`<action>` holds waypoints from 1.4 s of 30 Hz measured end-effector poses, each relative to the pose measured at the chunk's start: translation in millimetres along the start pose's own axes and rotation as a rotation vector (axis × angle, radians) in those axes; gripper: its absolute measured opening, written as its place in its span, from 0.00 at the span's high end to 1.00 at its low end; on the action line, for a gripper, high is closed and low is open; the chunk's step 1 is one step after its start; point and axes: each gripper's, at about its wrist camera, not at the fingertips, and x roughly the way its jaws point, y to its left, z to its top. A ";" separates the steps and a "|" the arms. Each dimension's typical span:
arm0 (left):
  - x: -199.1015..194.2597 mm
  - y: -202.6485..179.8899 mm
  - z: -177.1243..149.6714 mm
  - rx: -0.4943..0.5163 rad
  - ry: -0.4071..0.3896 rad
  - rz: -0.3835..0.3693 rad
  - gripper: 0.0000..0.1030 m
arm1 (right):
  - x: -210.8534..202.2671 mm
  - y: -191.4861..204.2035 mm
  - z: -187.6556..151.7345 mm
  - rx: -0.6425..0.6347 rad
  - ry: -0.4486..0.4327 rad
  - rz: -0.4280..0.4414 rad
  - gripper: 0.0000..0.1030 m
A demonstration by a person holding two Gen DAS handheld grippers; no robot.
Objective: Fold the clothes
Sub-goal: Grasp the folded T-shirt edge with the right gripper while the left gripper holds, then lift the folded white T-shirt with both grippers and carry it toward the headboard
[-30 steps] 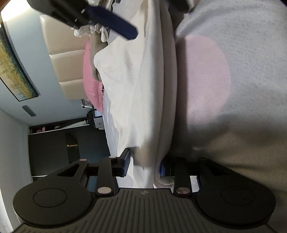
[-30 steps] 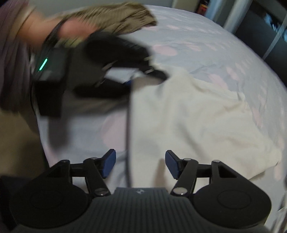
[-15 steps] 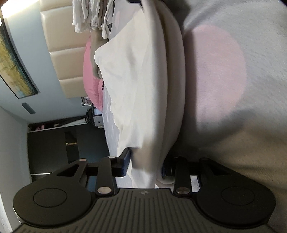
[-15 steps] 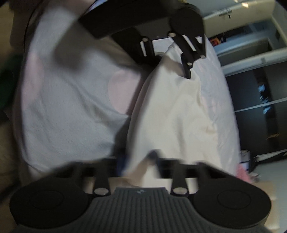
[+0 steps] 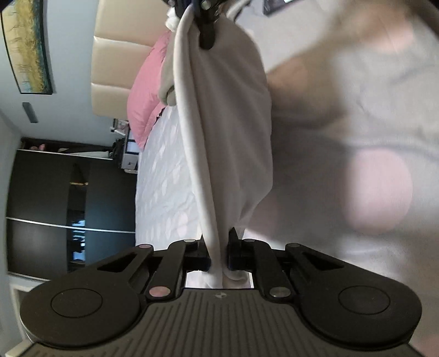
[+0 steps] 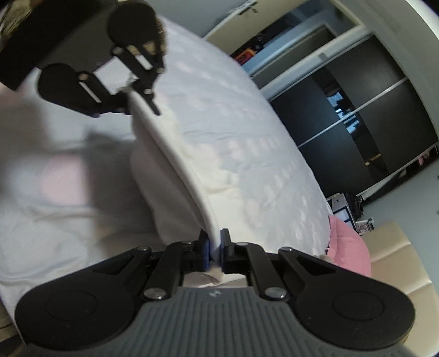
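Observation:
A cream white garment [image 5: 230,123] hangs stretched between my two grippers above the bed. In the left wrist view my left gripper [image 5: 219,255] is closing its jaws on the garment's thick folded edge, and the pads press the cloth. At the far end of that edge, at the top of the same view, the right gripper [image 5: 204,16] pinches the cloth. The right wrist view shows my right gripper [image 6: 215,252] shut on the edge of the garment [image 6: 175,170]. There the left gripper [image 6: 131,101] holds the opposite end, up at the left.
Below lies the bed sheet [image 6: 233,109], white with pale pink dots. A pink pillow [image 5: 145,90] leans on the cream headboard [image 5: 115,55]. Beyond the bed stand a dark sliding wardrobe [image 5: 55,206], a small nightstand [image 5: 129,153] and a framed painting [image 5: 27,46].
The right gripper went from open to shut on the garment's edge. Both grippers rose, lifting the edge taut off the bed. The left jaws narrowed on the cloth.

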 end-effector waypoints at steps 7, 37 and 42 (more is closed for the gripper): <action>-45.8 100.4 16.5 -0.064 -0.025 -0.078 0.94 | -41.7 -83.8 22.6 0.071 -0.057 -0.007 0.93; -136.3 246.9 27.6 -0.358 -0.081 -0.457 0.94 | -116.3 -186.7 59.2 0.235 -0.055 0.166 0.93; -146.3 266.4 56.5 -0.348 -0.144 -0.424 0.94 | -138.9 -208.0 44.3 0.269 -0.053 0.104 0.93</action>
